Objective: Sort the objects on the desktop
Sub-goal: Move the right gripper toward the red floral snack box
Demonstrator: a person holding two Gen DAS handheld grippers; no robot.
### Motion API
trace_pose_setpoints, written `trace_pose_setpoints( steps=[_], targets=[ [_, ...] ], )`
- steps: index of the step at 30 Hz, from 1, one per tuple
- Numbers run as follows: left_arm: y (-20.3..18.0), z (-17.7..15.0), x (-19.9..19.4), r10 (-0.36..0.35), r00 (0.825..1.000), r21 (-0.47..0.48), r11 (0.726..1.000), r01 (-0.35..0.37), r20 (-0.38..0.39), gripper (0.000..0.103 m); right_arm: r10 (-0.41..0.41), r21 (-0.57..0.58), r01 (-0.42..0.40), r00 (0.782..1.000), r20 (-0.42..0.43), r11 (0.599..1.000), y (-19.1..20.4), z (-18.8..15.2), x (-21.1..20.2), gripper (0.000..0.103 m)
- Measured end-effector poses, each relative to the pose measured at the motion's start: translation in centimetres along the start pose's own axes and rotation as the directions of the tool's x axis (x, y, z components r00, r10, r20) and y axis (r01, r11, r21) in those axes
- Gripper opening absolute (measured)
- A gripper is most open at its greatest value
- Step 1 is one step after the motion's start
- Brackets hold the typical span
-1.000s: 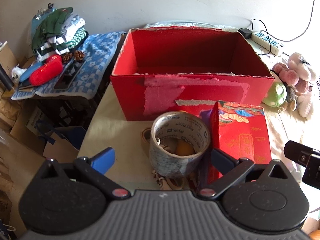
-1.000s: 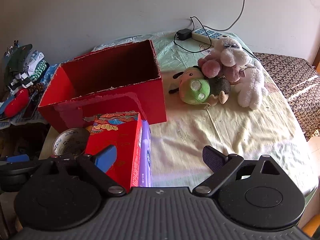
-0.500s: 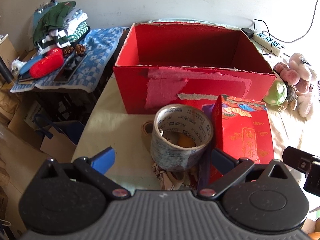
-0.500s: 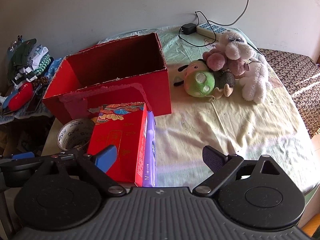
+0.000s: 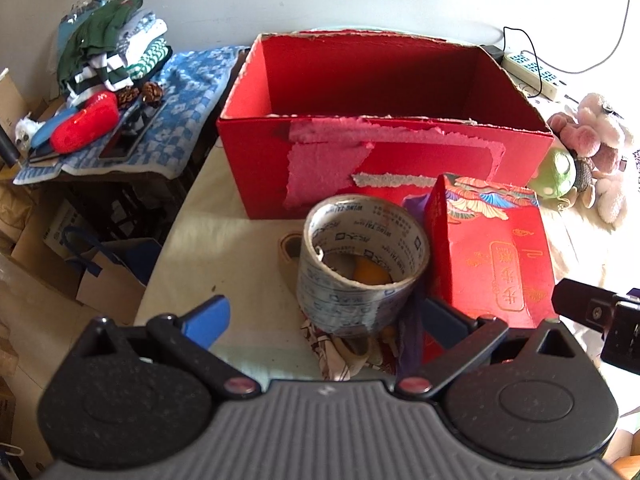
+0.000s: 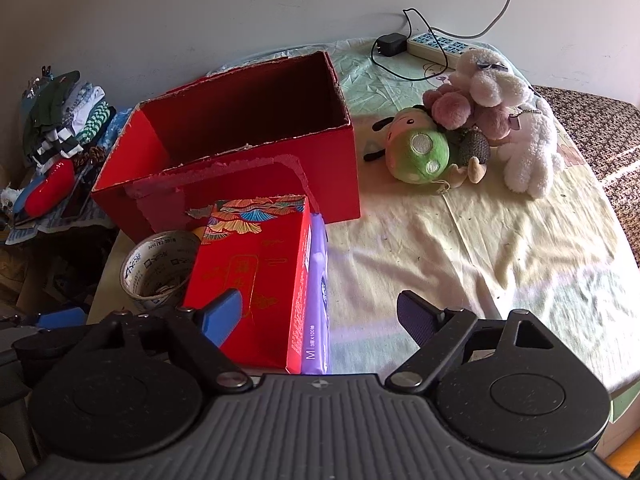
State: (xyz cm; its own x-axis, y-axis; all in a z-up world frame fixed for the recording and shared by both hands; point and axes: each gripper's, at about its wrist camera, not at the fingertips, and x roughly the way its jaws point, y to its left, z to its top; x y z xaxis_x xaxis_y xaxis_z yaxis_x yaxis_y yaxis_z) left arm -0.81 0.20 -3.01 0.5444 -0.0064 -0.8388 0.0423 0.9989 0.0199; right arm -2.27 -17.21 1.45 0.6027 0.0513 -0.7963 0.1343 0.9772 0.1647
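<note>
- Left wrist view: the left claw (image 5: 322,314) is spread wide, gripping nothing, with a roll of tape (image 5: 362,268) standing on its side-wall between the two fingers, nearer the right one.
- Inside the roll something orange shows; what it is cannot be told.
- Touching the roll on its right lies a red gift box (image 5: 490,256), with a purple pack (image 6: 318,288) flat against the box's far side.
- Behind these stands a large open red carton (image 5: 384,128), its front face torn; no contents are visible in it.
- Right wrist view: the right claw (image 6: 320,314) is also spread and empty, its left finger over the gift box's near corner, its right finger above bare cloth on the worktop (image 6: 500,248).
- Plush toys (image 6: 472,136) lie heaped well to the right of the carton, and a power strip (image 6: 440,46) sits by the wall.
</note>
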Motion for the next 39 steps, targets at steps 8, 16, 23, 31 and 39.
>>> trace_pose_setpoints(
  steps=[8, 16, 23, 31, 39],
  targets=[
    [-1.2, 0.7, 0.4, 0.018, 1.0, -0.014, 1.0, -0.018, -0.014, 0.102, 0.066, -0.021, -0.066, 0.998, -0.005, 0.998, -1.4, 1.5, 0.7, 0.087],
    [-2.1, 1.6, 0.0, 0.069, 0.997, -0.037, 0.997, -0.07, -0.017, 0.102, 0.153, -0.051, -0.155, 0.988, -0.03, 0.987, -2.5, 3.3, 1.4, 0.085],
    [-2.5, 1.8, -0.1, 0.127, 0.991, -0.066, 0.989, -0.129, -0.031, 0.102, 0.207, -0.084, -0.212, 0.976, -0.07, 0.974, -3.0, 4.2, 2.3, 0.085],
    [-3.0, 1.4, 0.1, 0.164, 0.984, -0.081, 0.982, -0.17, -0.074, 0.102, 0.241, -0.141, -0.256, 0.964, -0.115, 0.956, -3.2, 4.3, 2.6, 0.085],
    [-3.5, -0.5, -0.8, 0.177, 0.979, 0.003, 0.984, -0.177, -0.101, 0.102, 0.224, -0.22, -0.258, 0.96, -0.168, 0.941, -3.5, 3.5, 2.2, 0.084]
  ],
)
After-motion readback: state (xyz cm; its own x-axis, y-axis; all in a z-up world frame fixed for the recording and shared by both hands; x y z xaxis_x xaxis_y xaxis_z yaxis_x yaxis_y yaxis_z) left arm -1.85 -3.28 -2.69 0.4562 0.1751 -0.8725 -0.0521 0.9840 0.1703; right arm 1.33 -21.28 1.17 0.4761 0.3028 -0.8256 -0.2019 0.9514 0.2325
